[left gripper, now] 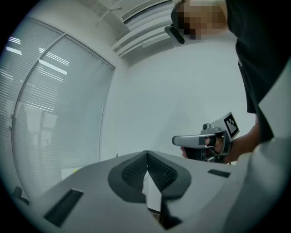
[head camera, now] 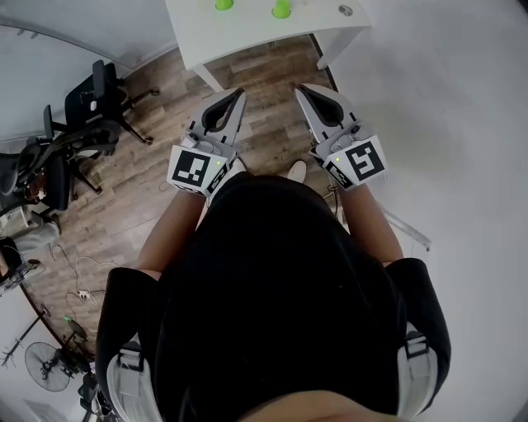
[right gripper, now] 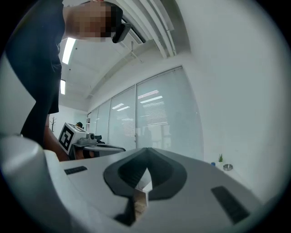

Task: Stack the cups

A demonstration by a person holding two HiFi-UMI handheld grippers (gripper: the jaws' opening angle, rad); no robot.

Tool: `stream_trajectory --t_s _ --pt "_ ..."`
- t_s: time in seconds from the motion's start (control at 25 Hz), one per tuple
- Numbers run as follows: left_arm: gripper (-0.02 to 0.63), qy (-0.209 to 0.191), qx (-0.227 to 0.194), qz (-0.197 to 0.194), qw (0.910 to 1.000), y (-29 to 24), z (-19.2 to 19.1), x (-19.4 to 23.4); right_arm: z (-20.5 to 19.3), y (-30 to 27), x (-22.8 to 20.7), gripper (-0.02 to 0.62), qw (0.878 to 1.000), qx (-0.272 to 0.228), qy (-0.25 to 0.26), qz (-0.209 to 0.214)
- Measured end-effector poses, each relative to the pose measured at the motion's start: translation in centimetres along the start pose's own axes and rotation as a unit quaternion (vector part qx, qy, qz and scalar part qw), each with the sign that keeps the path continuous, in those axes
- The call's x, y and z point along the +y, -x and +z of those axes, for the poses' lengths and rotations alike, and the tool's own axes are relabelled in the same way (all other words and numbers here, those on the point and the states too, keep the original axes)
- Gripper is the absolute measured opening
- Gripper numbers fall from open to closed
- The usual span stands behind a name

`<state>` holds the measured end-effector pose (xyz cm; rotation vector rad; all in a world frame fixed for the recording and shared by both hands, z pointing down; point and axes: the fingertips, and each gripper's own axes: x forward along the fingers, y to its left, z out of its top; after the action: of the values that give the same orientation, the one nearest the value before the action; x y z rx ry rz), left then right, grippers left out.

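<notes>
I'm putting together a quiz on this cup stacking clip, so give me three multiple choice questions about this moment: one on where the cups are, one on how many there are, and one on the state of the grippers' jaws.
1. Where are the green cups?
A. on the white table
B. on the floor
C. between the jaws

2. How many green cups show?
A. one
B. two
C. four

3. How do the jaws of the left gripper and the right gripper stand?
A. wide apart
B. shut on a cup
C. shut, nothing between

Answers:
1 A: both stand on the tabletop at the head view's top edge.
2 B: two show, standing apart.
3 C: each gripper view shows its jaws closed together with nothing between.
</notes>
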<state>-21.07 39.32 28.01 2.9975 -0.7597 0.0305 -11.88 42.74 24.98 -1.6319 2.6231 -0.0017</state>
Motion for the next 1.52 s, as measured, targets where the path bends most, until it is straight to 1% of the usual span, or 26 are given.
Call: stream_trajectory --t_s 0.12,0.28,0.44,0.56,0.68,0.8,0.92,1.0,1.08,1.16,1.32,1.52 --pt "0.011 -0.01 0.002 0.004 0.9999 -0.1 -0.4 0.1 -0.6 -0.1 0.0 0.005 1.0 0.005 0.004 0.007" --pt "0.011 -0.011 0.005 0.003 0.9999 -0.2 -0.5 0.2 -1.0 -0.5 0.2 0.005 1.0 0.012 0.008 0.02" --pt "0.011 -0.004 0.005 0.005 1.0 -0.2 -0.7 0.4 -1.3 -0.4 0.1 0.005 1.0 0.014 0.003 0.022" --pt "0.017 -0.008 0.005 0.013 0.9999 -0.2 -0.6 0.5 -1.2 -0.1 -0.2 0.005 1.0 0.015 0.0 0.02" --pt "0.069 -0.011 0.004 0.018 0.9998 -0.1 -0.6 0.5 -1.4 0.1 -0.3 0.005 1.0 0.017 -0.005 0.018" --pt "0.148 -0.013 0.006 0.021 0.9997 -0.1 -0.7 0.6 -1.7 0.1 -0.3 0.005 1.0 0.02 -0.008 0.016" --pt "0.211 -0.01 0.004 0.026 0.9996 0.0 -0.9 0.8 -2.0 0.2 -0.4 0.013 1.0 0.023 -0.009 0.015" --pt "0.262 -0.008 0.001 0.028 0.9996 0.2 -0.9 0.9 -2.1 0.2 -0.4 0.029 1.0 0.023 -0.009 0.014" --pt "0.3 -0.005 0.001 0.028 0.9996 0.5 -0.7 1.0 -2.0 0.2 -0.3 0.066 1.0 0.024 -0.011 0.012" --pt "0.309 -0.008 0.001 0.029 0.9996 0.7 -0.7 1.0 -2.2 0.3 -0.4 0.108 0.999 0.028 -0.014 0.01" --pt "0.329 -0.012 0.003 0.031 0.9994 0.7 -0.7 1.1 -2.3 0.4 -1.1 0.166 0.999 0.03 -0.013 0.004" --pt "0.342 -0.013 0.005 0.032 0.9994 0.3 -0.8 0.8 -2.2 0.7 -2.2 0.274 1.0 0.028 -0.014 0.0"
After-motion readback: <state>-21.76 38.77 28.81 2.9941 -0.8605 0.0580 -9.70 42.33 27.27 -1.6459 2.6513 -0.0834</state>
